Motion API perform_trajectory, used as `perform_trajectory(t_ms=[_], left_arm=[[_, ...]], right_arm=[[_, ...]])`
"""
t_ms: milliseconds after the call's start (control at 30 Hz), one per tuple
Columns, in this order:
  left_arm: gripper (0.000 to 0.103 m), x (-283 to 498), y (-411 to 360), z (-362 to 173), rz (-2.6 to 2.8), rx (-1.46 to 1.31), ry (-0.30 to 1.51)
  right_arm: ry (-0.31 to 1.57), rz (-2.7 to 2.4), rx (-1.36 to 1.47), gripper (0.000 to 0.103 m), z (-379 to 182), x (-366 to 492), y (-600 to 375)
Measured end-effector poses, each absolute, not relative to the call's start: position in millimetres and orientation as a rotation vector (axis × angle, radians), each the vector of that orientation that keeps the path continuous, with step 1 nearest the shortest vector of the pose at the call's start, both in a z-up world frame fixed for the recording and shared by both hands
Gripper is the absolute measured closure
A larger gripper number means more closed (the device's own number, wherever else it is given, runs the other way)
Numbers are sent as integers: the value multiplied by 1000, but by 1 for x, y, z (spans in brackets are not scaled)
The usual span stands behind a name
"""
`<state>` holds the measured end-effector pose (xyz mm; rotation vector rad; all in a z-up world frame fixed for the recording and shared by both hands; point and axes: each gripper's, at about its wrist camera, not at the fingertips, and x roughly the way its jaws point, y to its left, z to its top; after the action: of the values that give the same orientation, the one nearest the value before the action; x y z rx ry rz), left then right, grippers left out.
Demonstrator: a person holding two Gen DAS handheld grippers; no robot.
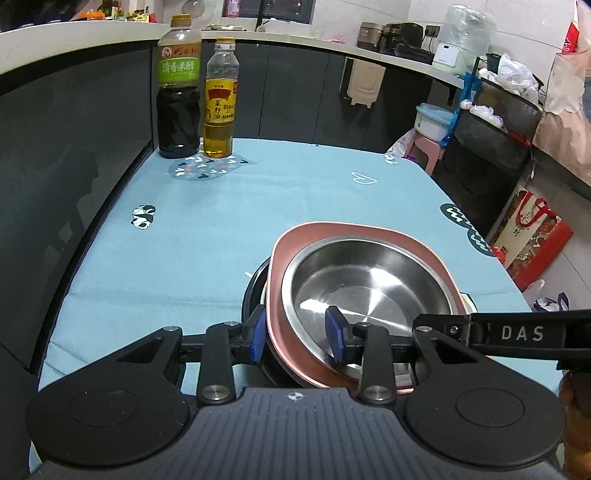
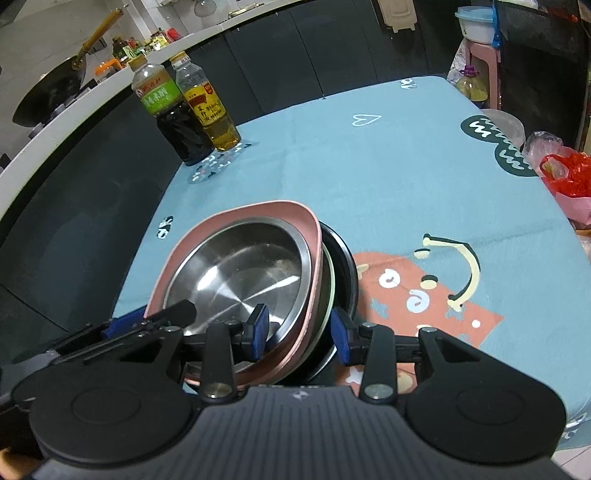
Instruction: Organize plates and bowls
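My left gripper [image 1: 297, 338] and right gripper [image 2: 300, 334] each pinch the near rim of the stack: a shiny steel bowl [image 1: 365, 284] in a pink square plate [image 1: 291, 243], atop a black bowl [image 2: 345, 258], low in the frame on the blue tablecloth [image 1: 207, 229].

Home kitchen — wok [image 2: 51, 90], rice cooker [image 1: 371, 34]
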<state>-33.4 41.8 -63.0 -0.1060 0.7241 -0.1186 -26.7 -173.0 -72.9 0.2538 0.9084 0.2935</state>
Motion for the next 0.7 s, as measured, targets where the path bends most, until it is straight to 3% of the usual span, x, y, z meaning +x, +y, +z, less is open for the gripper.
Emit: perform_trajectory(t_ms=[700], left_arm=[[64, -30, 49, -64, -92, -133, 746]], right_arm=[[886, 291, 318, 60, -69, -29, -189]])
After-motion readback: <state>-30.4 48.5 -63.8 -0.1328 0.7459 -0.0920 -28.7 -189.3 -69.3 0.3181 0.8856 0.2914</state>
